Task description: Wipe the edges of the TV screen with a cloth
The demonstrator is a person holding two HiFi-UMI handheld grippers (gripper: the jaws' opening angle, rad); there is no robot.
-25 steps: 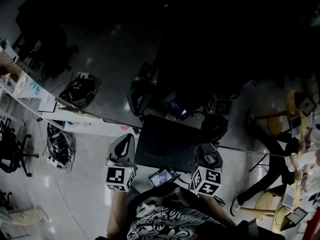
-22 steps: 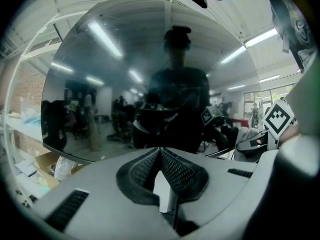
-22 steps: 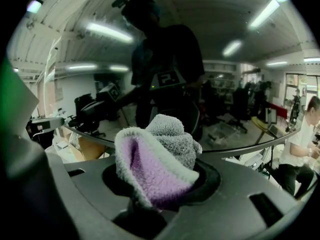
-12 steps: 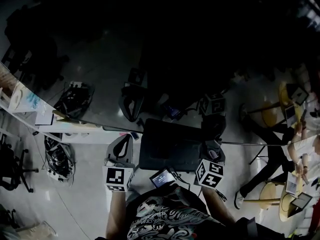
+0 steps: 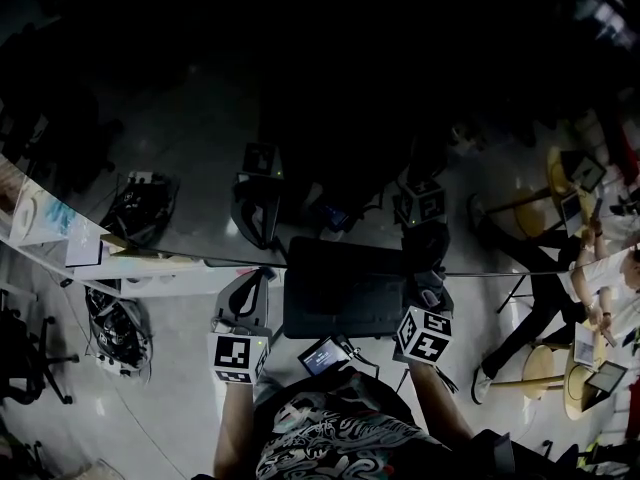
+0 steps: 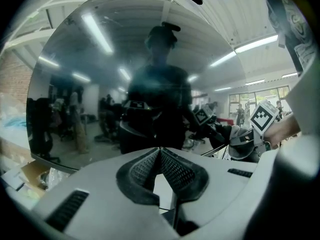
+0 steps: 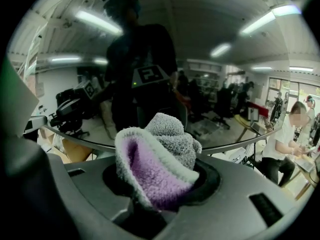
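Note:
The TV screen [image 5: 330, 118] is a big dark glossy pane that mirrors the room, and its lower edge [image 5: 480, 273] runs across the head view. My right gripper [image 5: 428, 286] is shut on a bunched grey and purple cloth [image 7: 157, 159], which sits close to that lower edge [image 7: 235, 143]. Whether the cloth touches it cannot be told. My left gripper [image 5: 250, 283] sits near the same edge further left. Its ribbed pads [image 6: 142, 171] meet at the tip with nothing between them. The screen [image 6: 125, 84] fills that view ahead.
A dark rectangular object [image 5: 345, 288] lies between the two grippers. A white shelf [image 5: 150, 263] and heaps of bags [image 5: 120, 313] are at the left. At the right, people sit at yellow tables [image 5: 580, 388]. An office chair [image 5: 30, 338] stands far left.
My right gripper with the cloth has moved forward, toward the screen's lower edge. The left gripper has stayed put. The head view has shifted a little.

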